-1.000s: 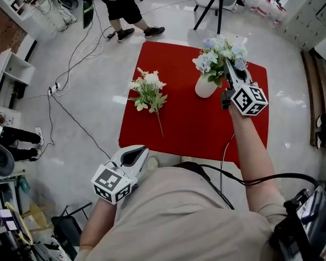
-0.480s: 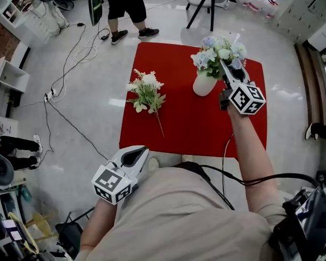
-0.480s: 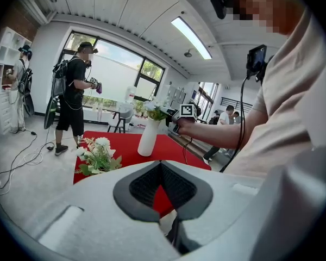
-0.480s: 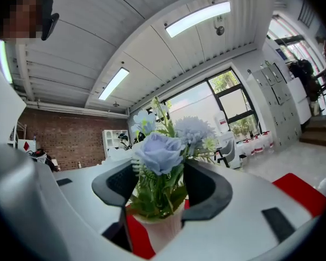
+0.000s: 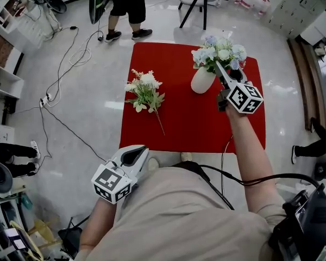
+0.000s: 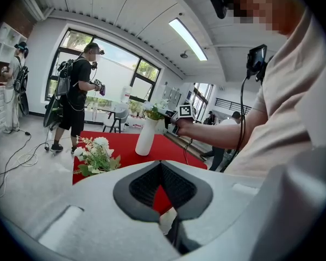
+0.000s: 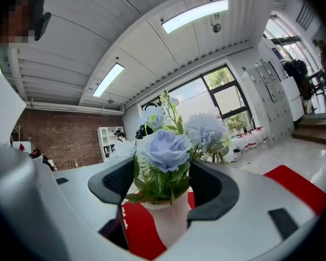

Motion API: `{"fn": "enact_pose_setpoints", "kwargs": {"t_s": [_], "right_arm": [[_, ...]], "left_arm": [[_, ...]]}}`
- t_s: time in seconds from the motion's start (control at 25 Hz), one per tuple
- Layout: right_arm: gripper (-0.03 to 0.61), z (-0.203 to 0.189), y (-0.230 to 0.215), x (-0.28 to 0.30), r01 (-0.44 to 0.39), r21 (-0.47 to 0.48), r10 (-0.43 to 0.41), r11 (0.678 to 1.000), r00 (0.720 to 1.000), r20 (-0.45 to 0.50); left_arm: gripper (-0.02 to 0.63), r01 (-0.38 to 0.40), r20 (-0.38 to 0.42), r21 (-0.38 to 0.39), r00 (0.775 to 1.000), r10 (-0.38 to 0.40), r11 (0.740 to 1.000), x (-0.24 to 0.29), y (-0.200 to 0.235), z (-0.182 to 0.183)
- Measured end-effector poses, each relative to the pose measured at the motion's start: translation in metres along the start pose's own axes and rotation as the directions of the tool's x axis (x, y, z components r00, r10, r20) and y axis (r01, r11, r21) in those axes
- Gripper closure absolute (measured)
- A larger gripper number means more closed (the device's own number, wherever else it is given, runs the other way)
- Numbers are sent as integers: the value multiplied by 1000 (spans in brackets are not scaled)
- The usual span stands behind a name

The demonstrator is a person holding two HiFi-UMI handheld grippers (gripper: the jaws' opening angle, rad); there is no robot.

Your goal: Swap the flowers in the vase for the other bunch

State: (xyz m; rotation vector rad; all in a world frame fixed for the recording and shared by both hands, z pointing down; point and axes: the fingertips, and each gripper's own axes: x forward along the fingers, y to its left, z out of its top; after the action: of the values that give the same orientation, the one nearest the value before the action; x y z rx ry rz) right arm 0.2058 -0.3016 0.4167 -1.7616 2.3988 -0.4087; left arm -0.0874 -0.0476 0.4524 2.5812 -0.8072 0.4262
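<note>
While the right gripper (image 5: 224, 72) sits level just above the white ceramic vase (image 5: 201, 80), its jaws have just been opening. They stand loosely around the pale blue flower bunch (image 5: 220, 50), and leaves hide the stems. The white flower bunch (image 5: 145, 89) lies well left of the vase. The left gripper (image 5: 135, 155), far back from the vase, looks closed and empty.

left claw (image 5: 131, 155) held low by the torso, jaws together, empty. right arm outstretched; right claw (image 5: 224, 75) jaws, just opening, stand apart around the flowers (image 7: 165, 148).
</note>
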Motion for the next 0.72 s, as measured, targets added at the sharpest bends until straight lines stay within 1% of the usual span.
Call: {"fn": "enact_pose_setpoints", "kwargs": {"t_s": [0.16,0.64,0.72], "right_arm": [[264,-6,1,-4,19,42,-19,999,1000,0],[256,-18,2,-14,68,77,-67,995,998,-10],[252,-20,2,-16,77,104,-76,992,997,-7]], "left_arm": [[607,12,-2,0,1000,-12,1000,-4,2,-4],[607,50,-7,5,999,-50,999,-12,7,-12],[607,57,-7,6,998,-57,998,-14,5,-13]]}}
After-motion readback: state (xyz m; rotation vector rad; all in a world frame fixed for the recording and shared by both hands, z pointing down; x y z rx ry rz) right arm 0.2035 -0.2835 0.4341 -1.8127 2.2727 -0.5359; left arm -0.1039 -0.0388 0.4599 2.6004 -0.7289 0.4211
